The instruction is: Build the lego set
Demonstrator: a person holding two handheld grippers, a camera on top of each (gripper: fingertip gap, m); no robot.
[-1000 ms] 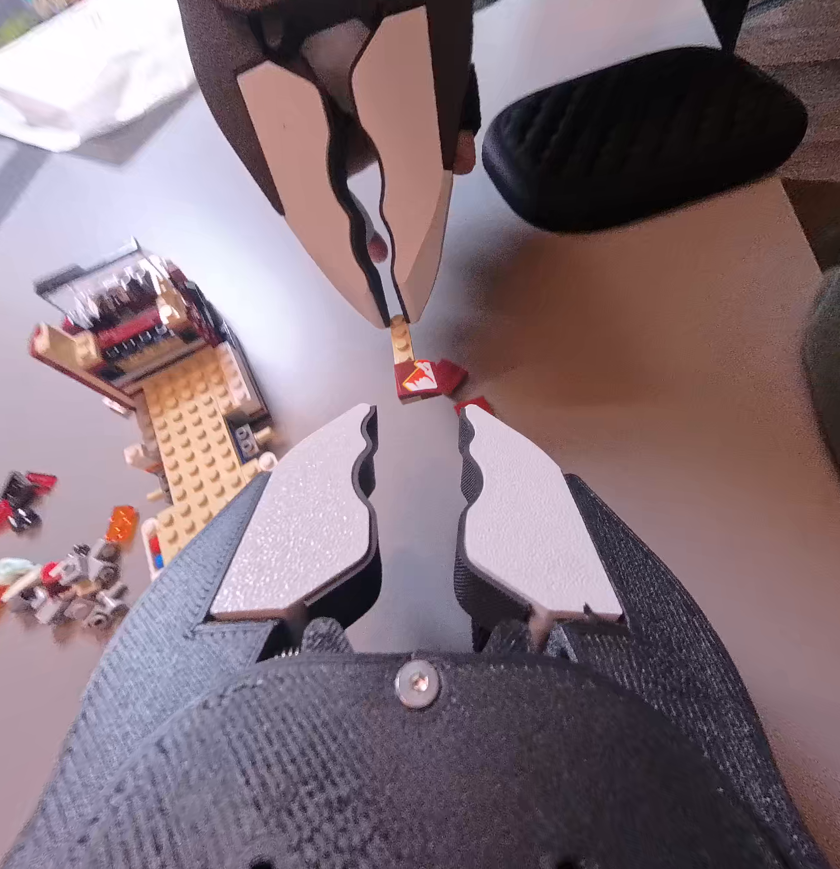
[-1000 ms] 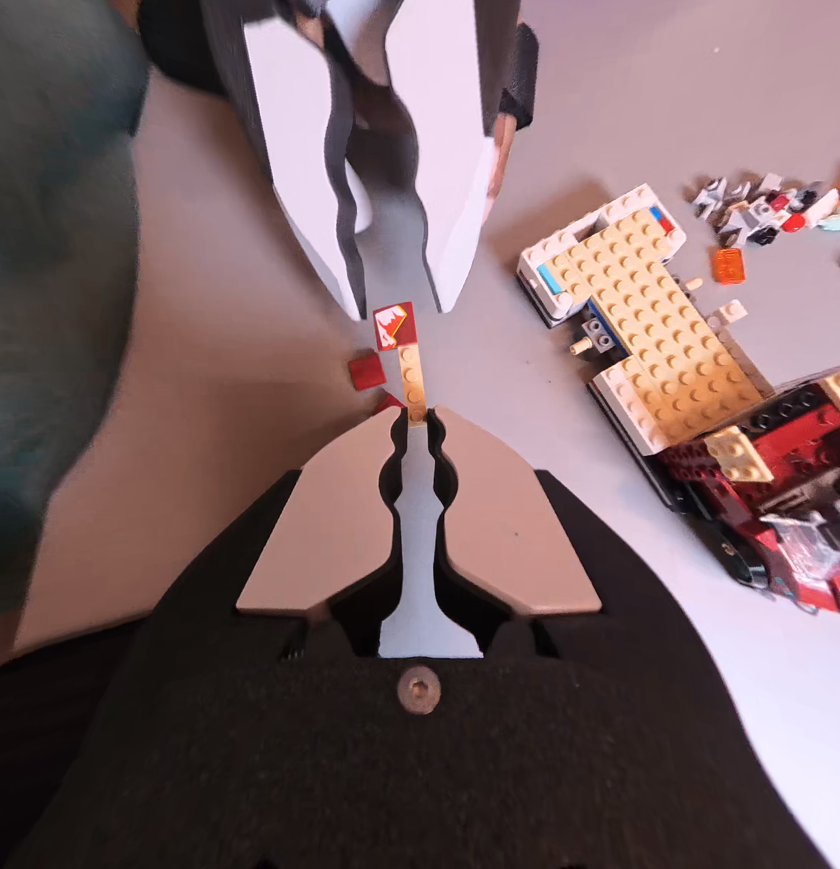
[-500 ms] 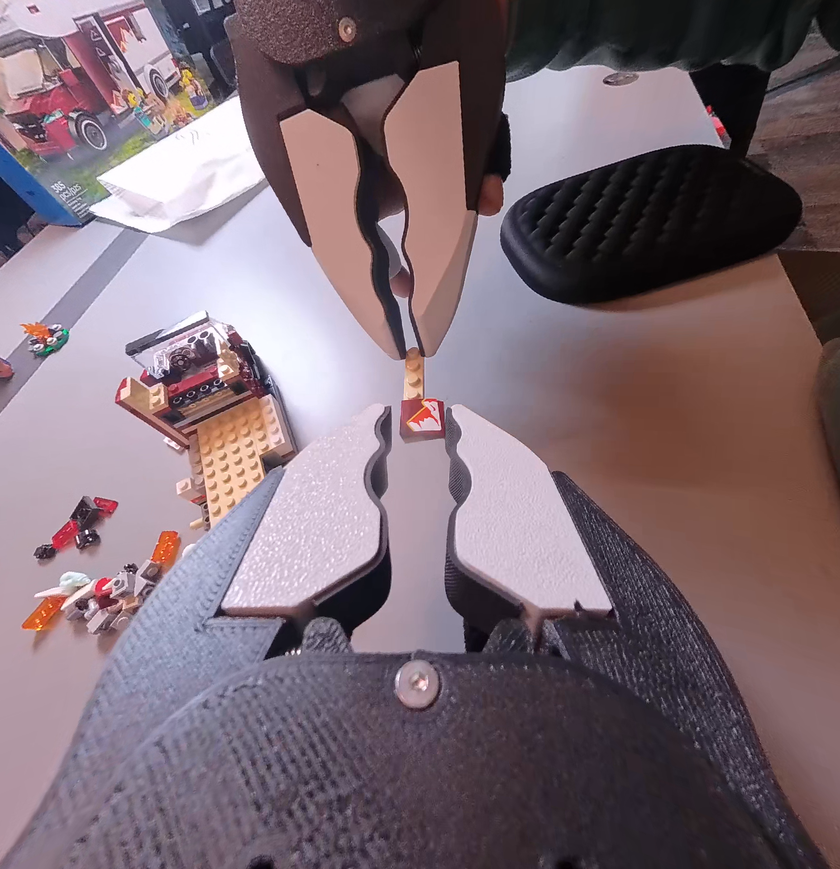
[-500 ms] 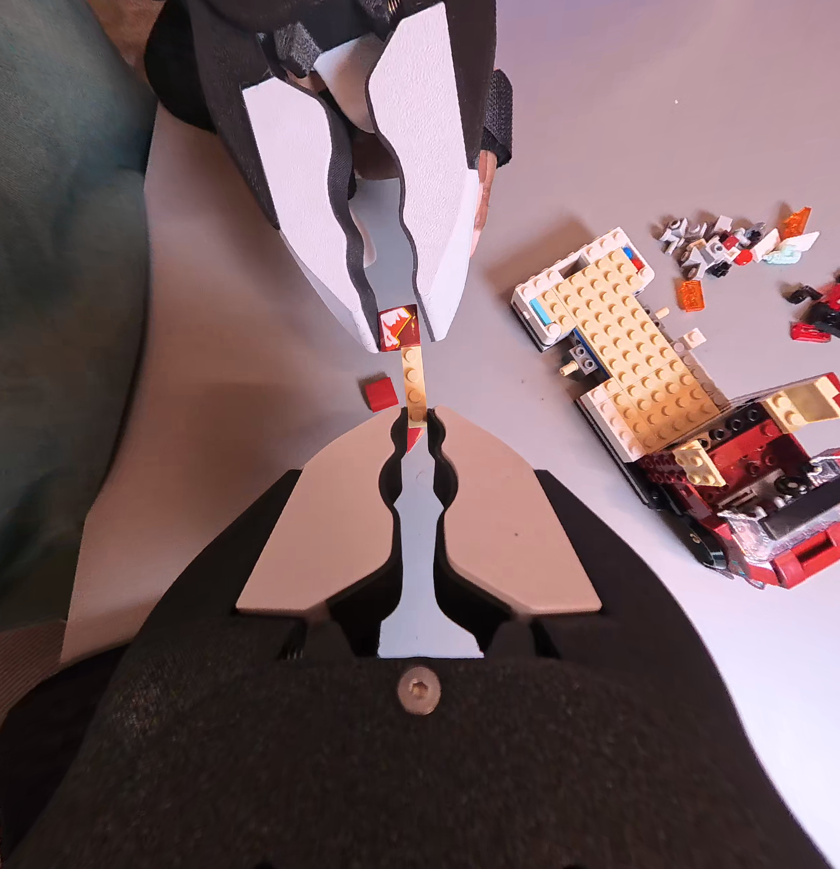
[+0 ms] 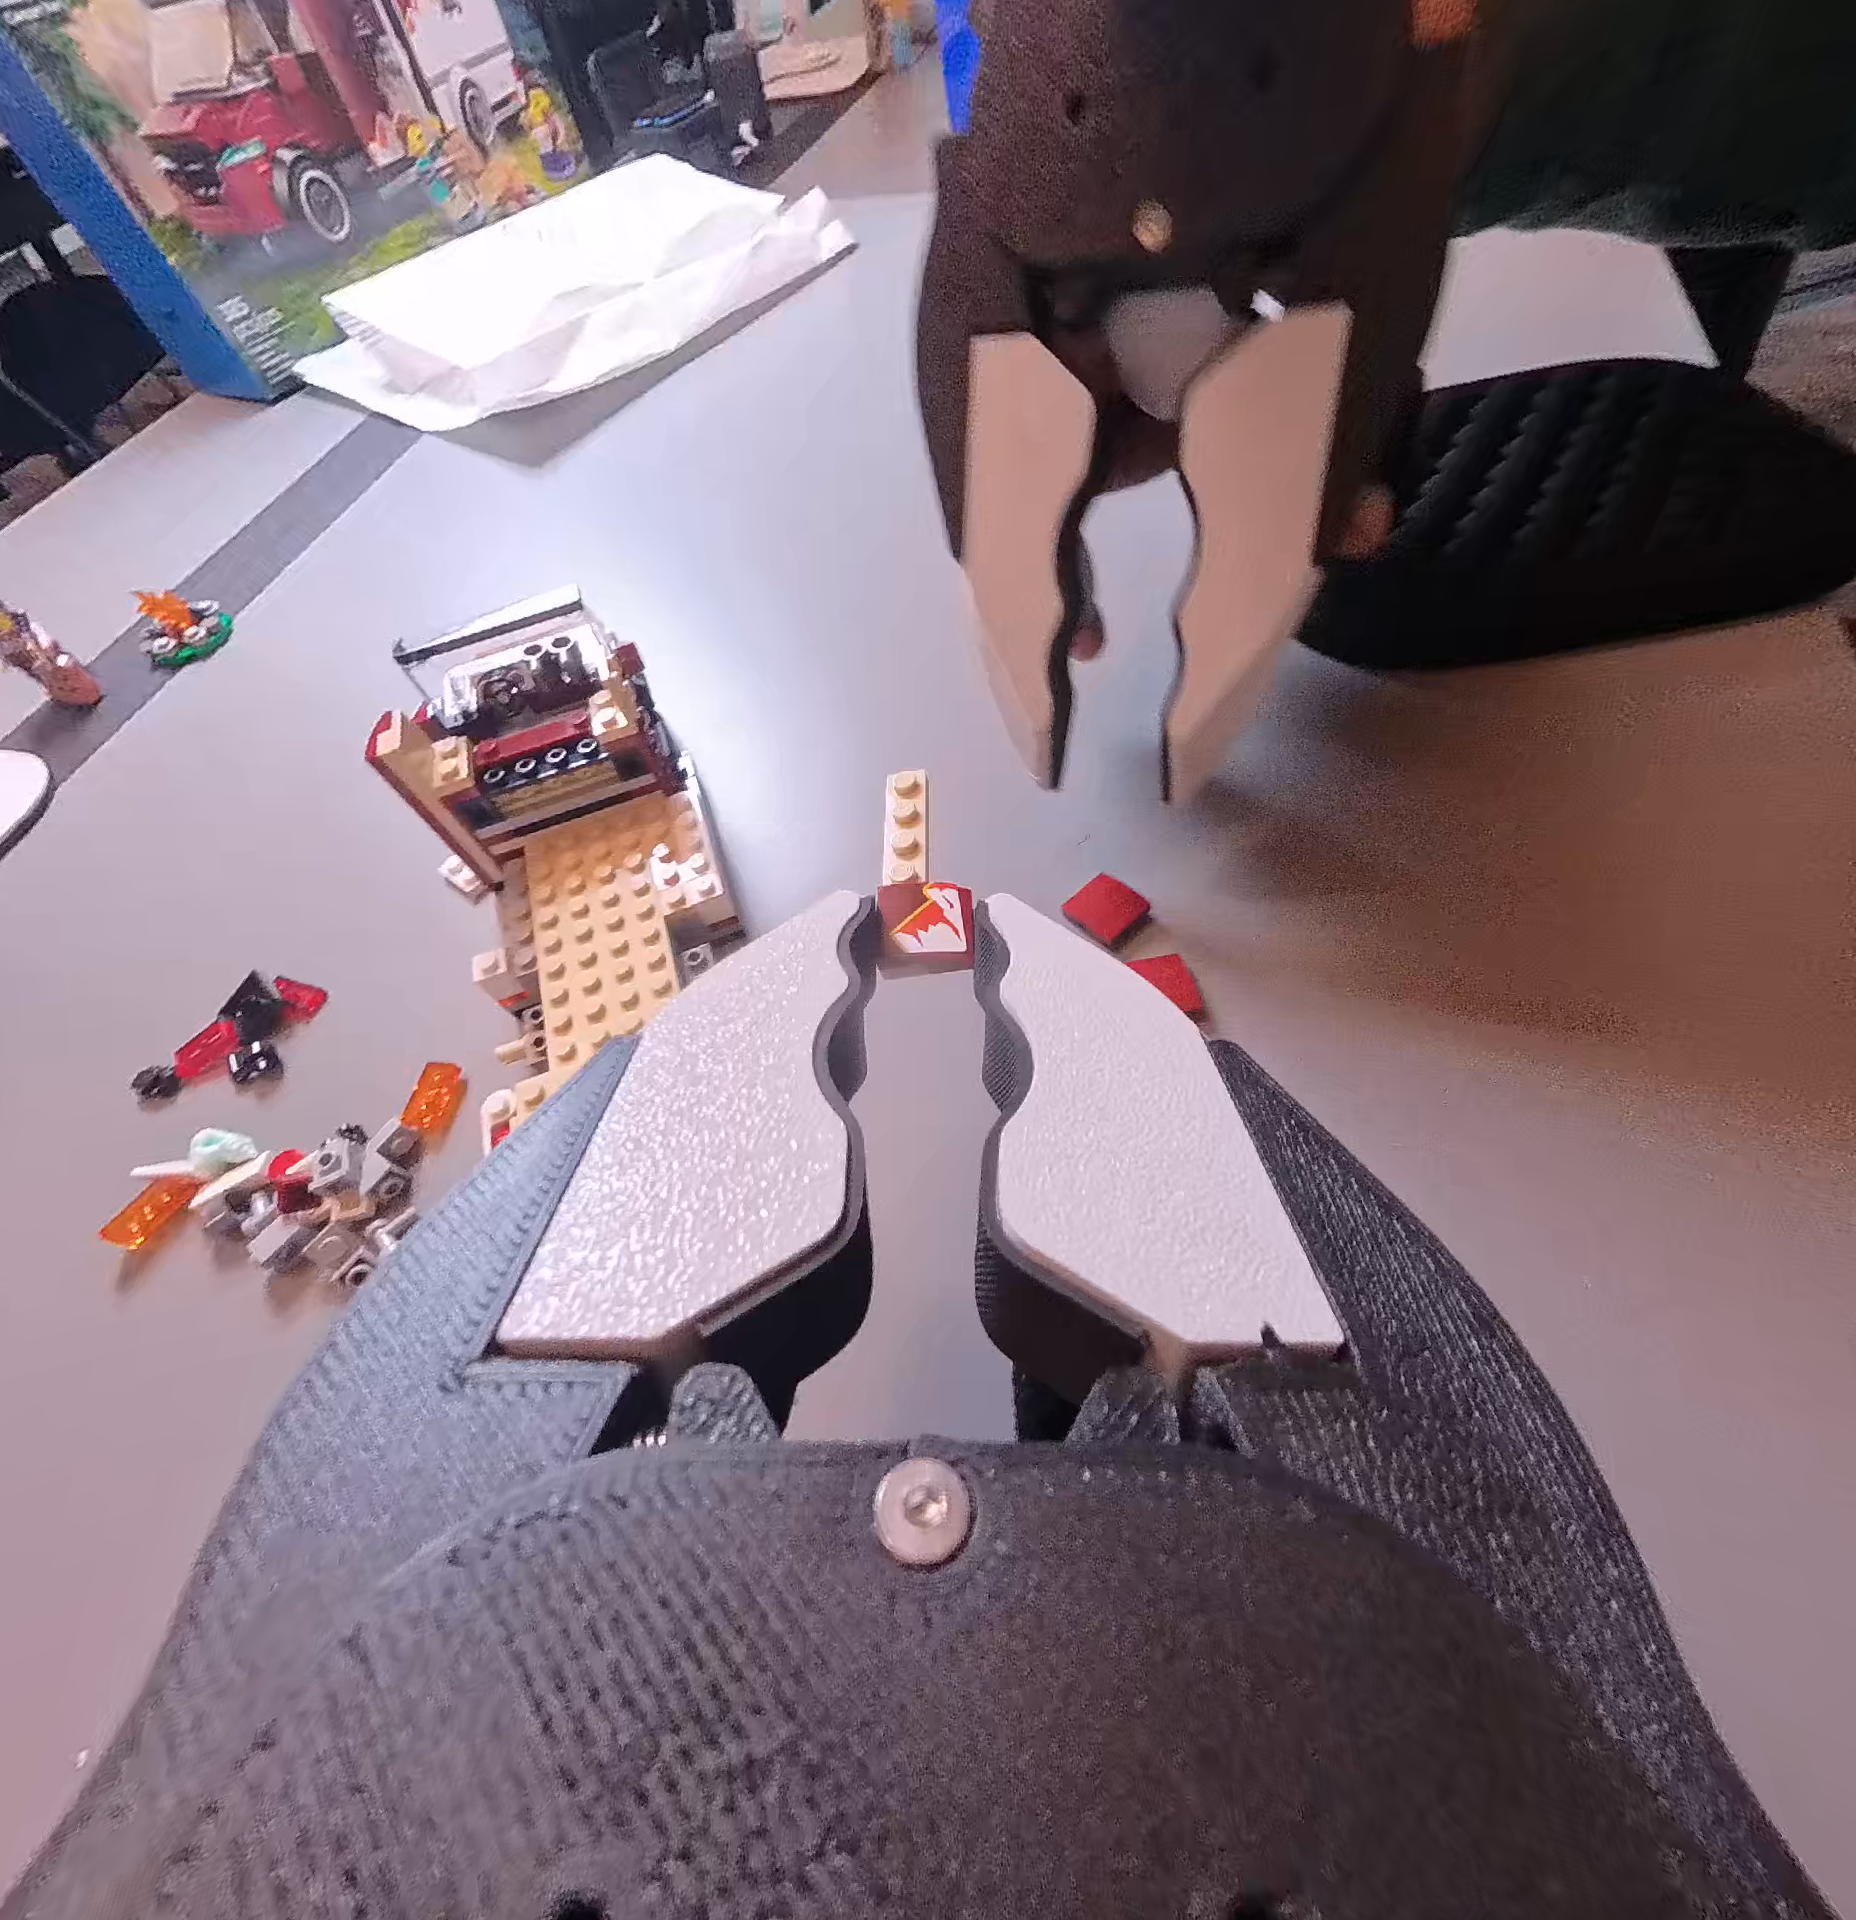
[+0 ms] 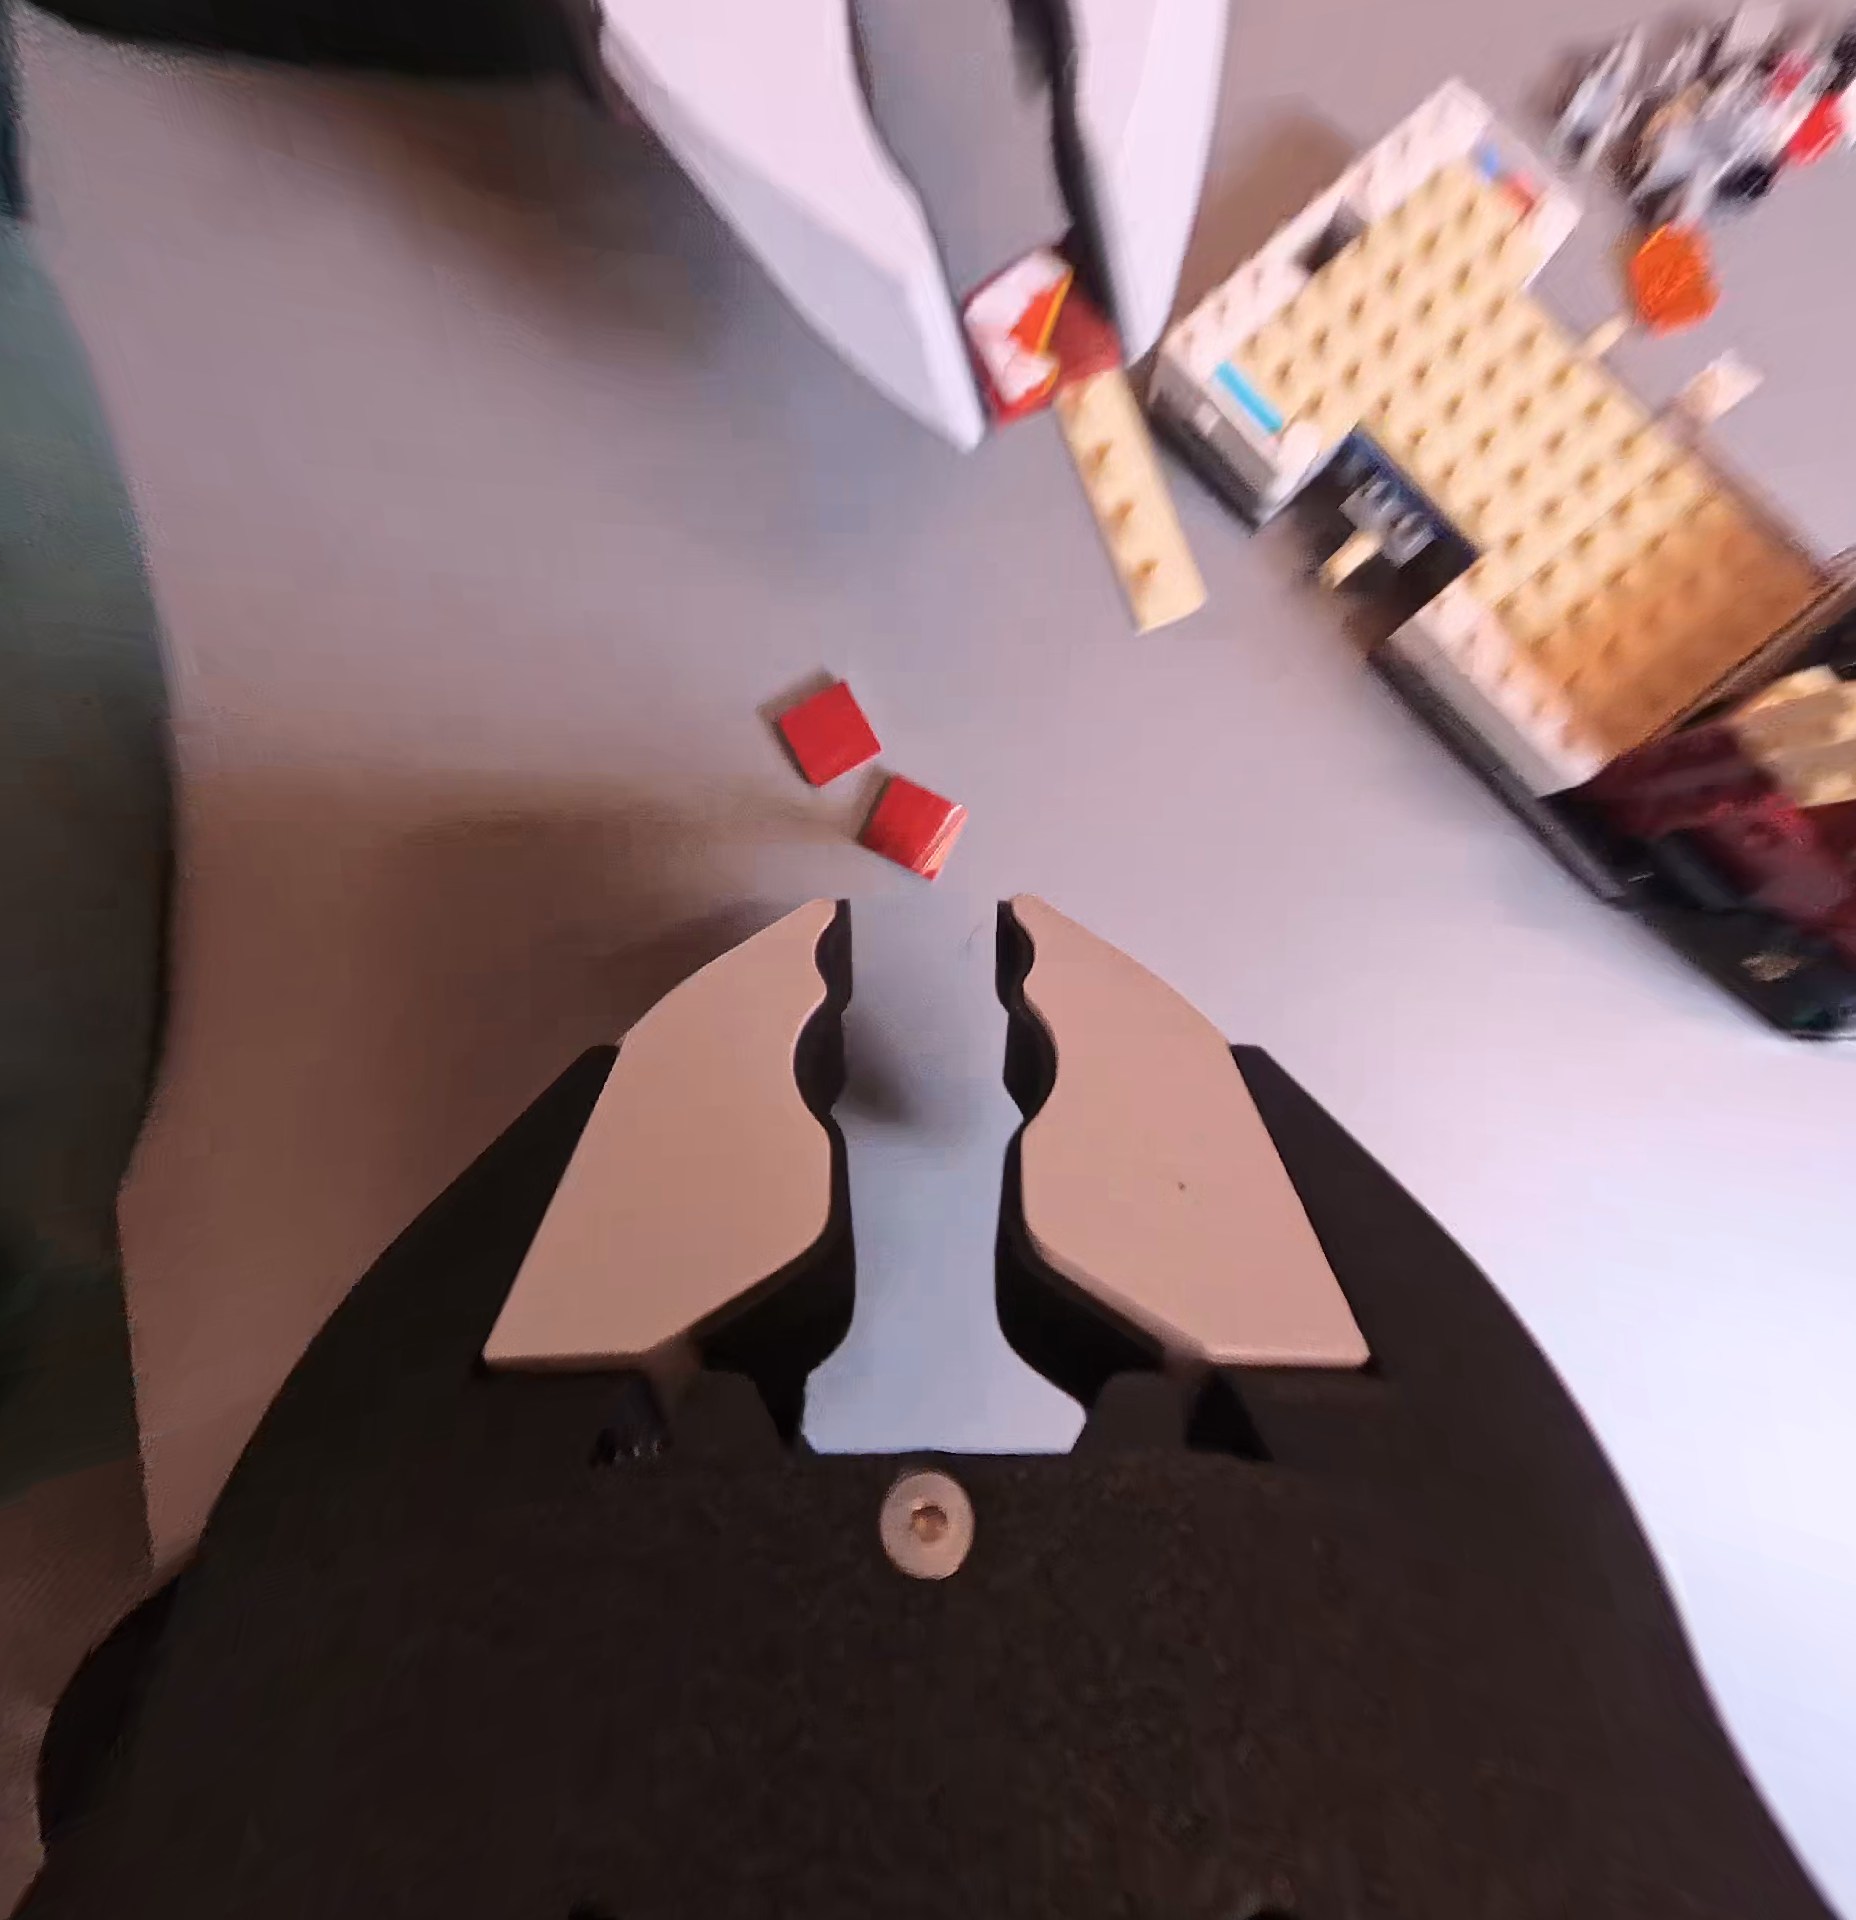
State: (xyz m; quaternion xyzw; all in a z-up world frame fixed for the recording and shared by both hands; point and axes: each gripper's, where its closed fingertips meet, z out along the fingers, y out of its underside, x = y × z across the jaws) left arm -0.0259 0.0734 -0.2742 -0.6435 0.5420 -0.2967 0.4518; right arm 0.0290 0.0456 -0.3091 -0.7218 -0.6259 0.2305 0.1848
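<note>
Dark-red printed tile (image 5: 926, 928) with tan studded plate (image 5: 906, 827) attached sits pinched in the left gripper (image 5: 922, 914), freeing the gaping, empty right gripper (image 6: 922, 907) to fetch another piece.

white paper bag (image 5: 581, 275), black chair seat (image 5: 1620, 499)

A wide grey table (image 5: 758, 520) fills the foreground, with a darker strip (image 5: 280, 520) running along its surface. A black chair seat (image 5: 1630, 499) sits at its far edge. Beyond, the room is dim and cluttered, its details indistinct.
</note>
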